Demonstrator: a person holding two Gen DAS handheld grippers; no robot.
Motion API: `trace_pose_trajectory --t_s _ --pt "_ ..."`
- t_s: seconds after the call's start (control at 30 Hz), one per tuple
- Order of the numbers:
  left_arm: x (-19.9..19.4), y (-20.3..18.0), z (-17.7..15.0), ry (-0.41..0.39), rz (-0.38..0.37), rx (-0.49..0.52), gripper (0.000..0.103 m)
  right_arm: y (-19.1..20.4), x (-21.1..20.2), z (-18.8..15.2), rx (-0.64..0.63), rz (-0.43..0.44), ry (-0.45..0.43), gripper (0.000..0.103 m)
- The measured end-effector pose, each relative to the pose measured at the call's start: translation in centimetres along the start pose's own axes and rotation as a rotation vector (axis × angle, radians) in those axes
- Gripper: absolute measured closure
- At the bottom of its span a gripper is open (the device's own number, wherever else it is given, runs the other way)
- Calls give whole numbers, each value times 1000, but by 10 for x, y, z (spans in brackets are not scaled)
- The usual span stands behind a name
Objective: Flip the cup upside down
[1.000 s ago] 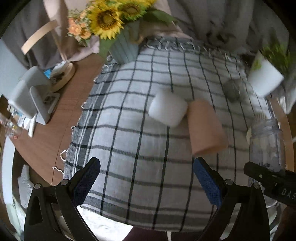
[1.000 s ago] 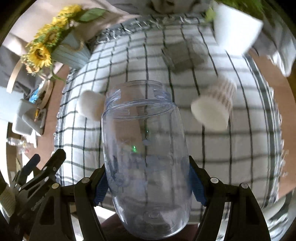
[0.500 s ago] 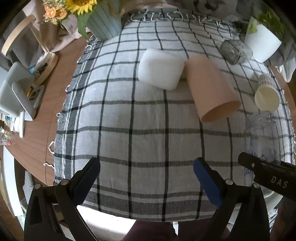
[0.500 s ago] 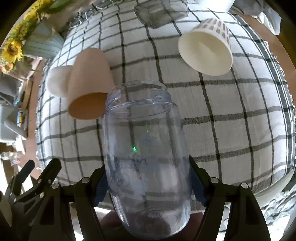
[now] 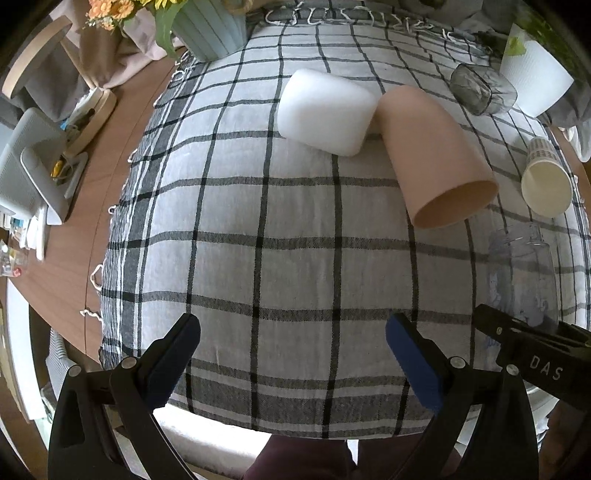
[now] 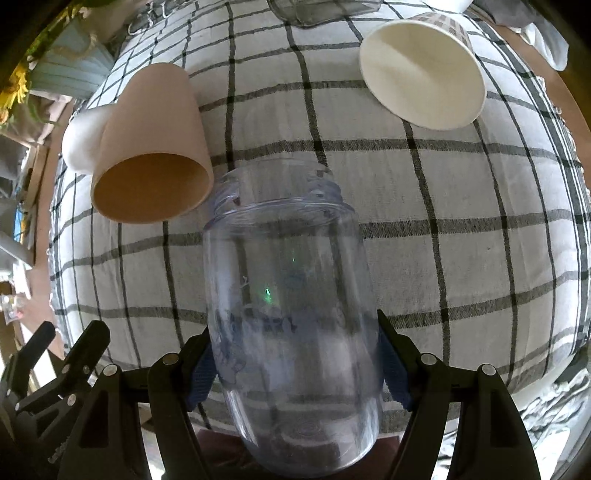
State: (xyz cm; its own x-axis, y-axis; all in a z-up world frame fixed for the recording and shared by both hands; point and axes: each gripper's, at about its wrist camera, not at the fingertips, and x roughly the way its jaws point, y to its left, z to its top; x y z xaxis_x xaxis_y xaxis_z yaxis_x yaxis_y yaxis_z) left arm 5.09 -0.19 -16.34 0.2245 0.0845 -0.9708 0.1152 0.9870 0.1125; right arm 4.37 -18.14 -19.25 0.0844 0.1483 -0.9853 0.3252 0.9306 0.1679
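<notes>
My right gripper (image 6: 295, 362) is shut on a clear plastic cup (image 6: 291, 295), held between its blue pads with the open mouth pointing away from me, over the checked cloth (image 6: 461, 258). The same cup shows in the left wrist view (image 5: 521, 273) at the right, with the right gripper's black finger (image 5: 532, 347) across it. My left gripper (image 5: 291, 362) is open and empty above the near edge of the cloth (image 5: 258, 258).
A pink cup (image 5: 436, 155) (image 6: 151, 147) lies on its side beside a white cup (image 5: 325, 110). A paper cup (image 6: 421, 70) (image 5: 546, 181) and a dark glass (image 5: 480, 88) also lie on their sides. A white plant pot (image 5: 535, 77) and a blue vase (image 5: 210, 29) stand at the back.
Both views have tipped down towards the cloth. My right gripper has carried the clear cup lower and closer to the table. The left gripper has stayed open.
</notes>
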Motion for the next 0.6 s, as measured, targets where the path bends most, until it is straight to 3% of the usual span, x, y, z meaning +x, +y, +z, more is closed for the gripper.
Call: trace_pose_trajectory --t_s 0.17,0.37,0.6 --pt "1 0 0 6 3 -13 1 3 2 -1 -16 3 12 27" --pt "-11 0 0 -21 14 -20 1 0 0 1 -22 23 16 18" --pt "-43 -12 -10 -89 -27 -8 0 -9 -61 -11 -27 72 -76 15"
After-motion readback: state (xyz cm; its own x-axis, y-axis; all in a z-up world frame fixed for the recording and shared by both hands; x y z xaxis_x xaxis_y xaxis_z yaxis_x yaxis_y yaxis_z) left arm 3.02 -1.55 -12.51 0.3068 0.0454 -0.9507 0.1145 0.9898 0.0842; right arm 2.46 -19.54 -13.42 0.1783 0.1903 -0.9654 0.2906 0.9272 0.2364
